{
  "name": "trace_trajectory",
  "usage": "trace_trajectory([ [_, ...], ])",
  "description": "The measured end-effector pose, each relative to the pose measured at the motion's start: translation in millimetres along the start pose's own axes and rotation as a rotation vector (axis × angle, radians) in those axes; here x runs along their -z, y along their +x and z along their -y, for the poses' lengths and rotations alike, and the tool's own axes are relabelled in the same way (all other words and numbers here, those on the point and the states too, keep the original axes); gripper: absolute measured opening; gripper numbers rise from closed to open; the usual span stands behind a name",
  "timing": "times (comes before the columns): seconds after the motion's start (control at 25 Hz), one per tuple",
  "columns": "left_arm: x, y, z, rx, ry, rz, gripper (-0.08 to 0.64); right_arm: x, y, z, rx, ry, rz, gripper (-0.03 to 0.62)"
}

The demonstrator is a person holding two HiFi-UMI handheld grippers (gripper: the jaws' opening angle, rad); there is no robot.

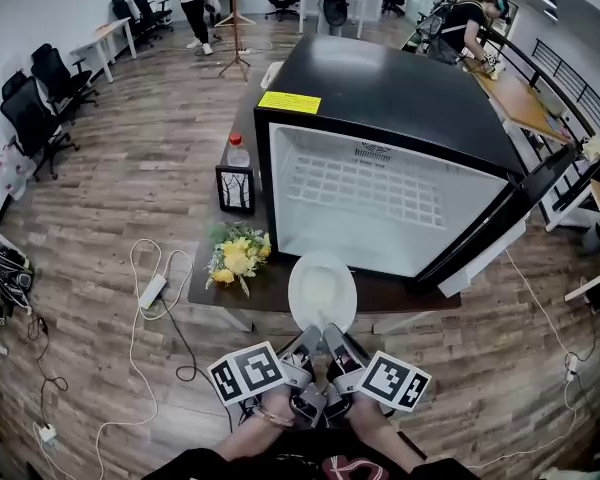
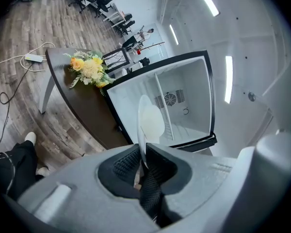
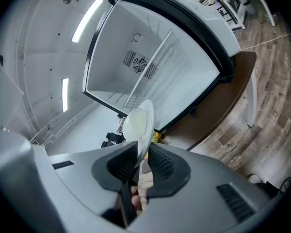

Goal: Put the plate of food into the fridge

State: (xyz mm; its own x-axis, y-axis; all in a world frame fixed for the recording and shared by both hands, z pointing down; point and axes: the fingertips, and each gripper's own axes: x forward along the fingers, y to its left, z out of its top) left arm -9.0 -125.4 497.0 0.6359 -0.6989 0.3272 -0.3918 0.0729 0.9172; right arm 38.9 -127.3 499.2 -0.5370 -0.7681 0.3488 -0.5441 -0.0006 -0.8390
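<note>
A white plate (image 1: pixel 322 290) with pale food in its middle hangs level over the front edge of the dark table (image 1: pixel 280 288), just before the open fridge (image 1: pixel 380 193). Both grippers hold the plate's near rim side by side: my left gripper (image 1: pixel 307 338) and my right gripper (image 1: pixel 333 336). In the left gripper view the plate (image 2: pixel 148 123) stands edge-on, and the left gripper (image 2: pixel 142 155) pinches its rim. The right gripper view shows the plate (image 3: pixel 138 124) edge-on too, clamped by the right gripper (image 3: pixel 142 155). The fridge's white inside (image 2: pixel 177 98) has a wire shelf.
The fridge door (image 1: pixel 500 230) stands swung out to the right. On the table left of the fridge are yellow flowers (image 1: pixel 238 256), a small picture frame (image 1: pixel 235 190) and a bottle (image 1: pixel 238 152). A power strip with cable (image 1: pixel 152 290) lies on the wood floor. Office chairs and people are far off.
</note>
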Motion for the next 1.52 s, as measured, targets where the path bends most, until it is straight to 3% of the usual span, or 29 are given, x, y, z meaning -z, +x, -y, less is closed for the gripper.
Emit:
trace_trajectory([
  [0.52,-38.4,15.6,29.3,0.067,0.044,-0.059,0.037,-32.4,19.6,-26.9,-0.009,0.028,0.108,0.077],
  [1.0,-68.3,18.7,42.5,0.108,0.154,-0.132,0.041,-44.5,36.0,-48.9,0.021,0.007,0.199,0.08],
  [1.32,-83.5,31.0,62.8,0.139,0.175,-0.144,0.041,-68.1,42.5,-61.3,0.006,0.022,0.217,0.077],
  [1.52,-89.0,44.7,68.7,0.142,0.147,-0.146,0.043,-83.6,48.2,-59.7,0.016,0.024,0.204,0.077],
])
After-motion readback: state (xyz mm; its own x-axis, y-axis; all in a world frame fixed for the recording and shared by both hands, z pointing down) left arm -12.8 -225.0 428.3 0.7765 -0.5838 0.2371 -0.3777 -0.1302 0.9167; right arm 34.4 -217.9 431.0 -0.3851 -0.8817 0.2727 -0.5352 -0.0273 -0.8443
